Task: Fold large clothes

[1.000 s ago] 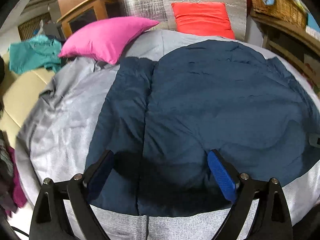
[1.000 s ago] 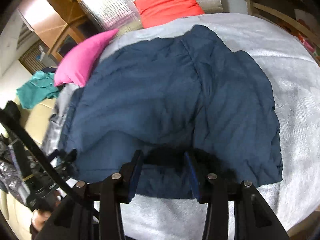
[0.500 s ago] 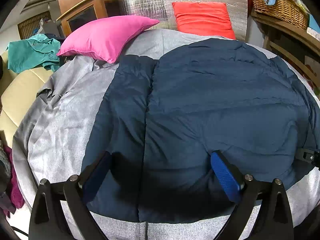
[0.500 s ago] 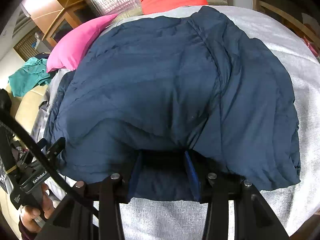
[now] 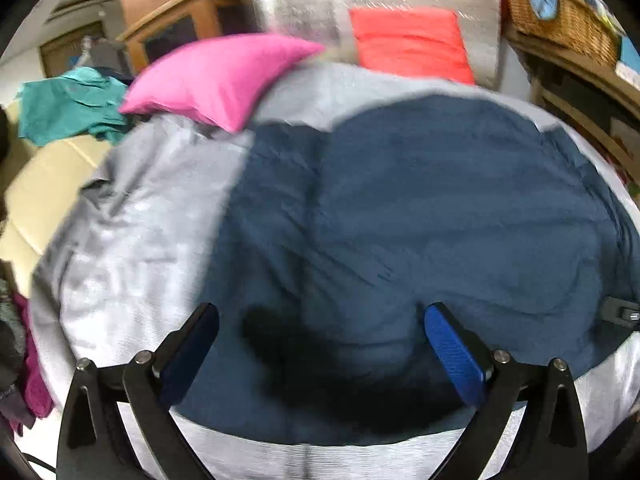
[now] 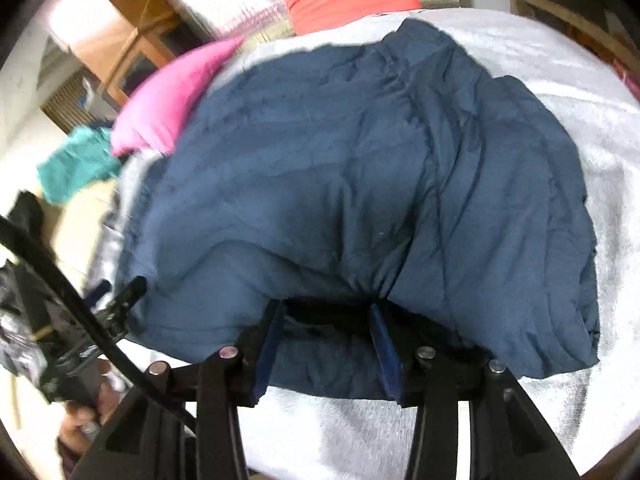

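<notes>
A large navy blue garment point(image 5: 420, 232) lies spread on a bed with a grey cover point(image 5: 132, 232). My left gripper point(image 5: 320, 320) is open wide and empty, hovering over the garment's near hem. In the right wrist view the garment point(image 6: 360, 184) bulges up toward my right gripper point(image 6: 328, 312), whose blue pads stand partly apart with a bunched fold of the garment between their tips; the fabric pulls into gathers there. The left gripper point(image 6: 120, 300) also shows in the right wrist view at the garment's left edge.
A pink pillow point(image 5: 216, 76) and a red pillow point(image 5: 408, 40) lie at the bed's head against a silver panel. A teal garment point(image 5: 68, 104) lies on a beige surface to the left. A wicker basket point(image 5: 560, 12) sits on wooden shelving to the right.
The right gripper has lifted and pulled the garment's near hem, and the fabric has bunched toward it. The left gripper has shifted slightly over the near hem, still open.
</notes>
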The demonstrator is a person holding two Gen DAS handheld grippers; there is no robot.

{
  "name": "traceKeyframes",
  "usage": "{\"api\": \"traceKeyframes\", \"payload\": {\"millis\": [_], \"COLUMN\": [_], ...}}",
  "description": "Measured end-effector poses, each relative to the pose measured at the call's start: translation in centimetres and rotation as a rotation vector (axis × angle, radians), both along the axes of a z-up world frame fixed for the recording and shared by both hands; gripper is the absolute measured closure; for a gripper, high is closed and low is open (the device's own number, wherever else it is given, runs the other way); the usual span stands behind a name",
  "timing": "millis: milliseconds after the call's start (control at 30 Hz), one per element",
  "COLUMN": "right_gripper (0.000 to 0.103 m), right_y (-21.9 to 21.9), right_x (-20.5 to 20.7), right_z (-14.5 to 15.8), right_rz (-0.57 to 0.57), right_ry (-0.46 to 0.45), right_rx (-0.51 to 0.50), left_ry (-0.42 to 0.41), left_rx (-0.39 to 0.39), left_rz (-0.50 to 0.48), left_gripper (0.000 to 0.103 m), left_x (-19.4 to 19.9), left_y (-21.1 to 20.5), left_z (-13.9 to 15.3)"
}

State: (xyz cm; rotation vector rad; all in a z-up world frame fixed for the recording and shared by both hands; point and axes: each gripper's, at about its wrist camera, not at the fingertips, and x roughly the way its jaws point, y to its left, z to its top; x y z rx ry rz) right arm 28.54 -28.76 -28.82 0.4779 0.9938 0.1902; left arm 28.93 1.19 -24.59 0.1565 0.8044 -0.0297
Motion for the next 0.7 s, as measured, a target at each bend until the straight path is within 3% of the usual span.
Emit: {"api": "traceKeyframes", "payload": {"millis": [200, 367, 500, 567, 633, 667, 700], "right_gripper": [0.054, 0.051, 0.038, 0.034, 0.034, 0.038, 0.048], "right_y": [-6.5, -13.0, -13.2, -12.2, -11.3, -11.1, -10.9], "right_x": [-3.0, -3.3, -1.9, -1.4, -0.9, -0.9, -1.1], "right_z": [3.2, 1.2, -0.9, -1.7, -2.4, -2.3, -2.3], "right_rz": [-0.178, -0.369, -0.373, -0.366, -0.354, -0.351, -0.340], "right_ry": [-0.153, -0.071, 0.017, 0.037, 0.057, 0.044, 0.036], "right_rx": [-0.013, 0.094, 0.200, 0.172, 0.181, 0.173, 0.155], "left_ry": [-0.011, 0.093, 0.196, 0.262, 0.295, 0.298, 0.298], "left_rx": [-0.063, -0.174, -0.382, -0.480, -0.539, -0.565, -0.599], "left_rz": [0.185, 0.302, 0.253, 0.224, 0.224, 0.227, 0.218], "left_gripper": [0.001, 0.001, 0.001, 0.001, 0.001, 0.006, 0.011], "left_x": [1.4, 3.3, 4.1, 4.7, 5.1, 5.2, 5.2], "left_y": [6.8, 11.5, 12.6, 12.4, 12.1, 12.2, 12.2], "left_z": [1.3, -0.4, -2.3, -3.7, -4.7, -5.0, -5.2]}}
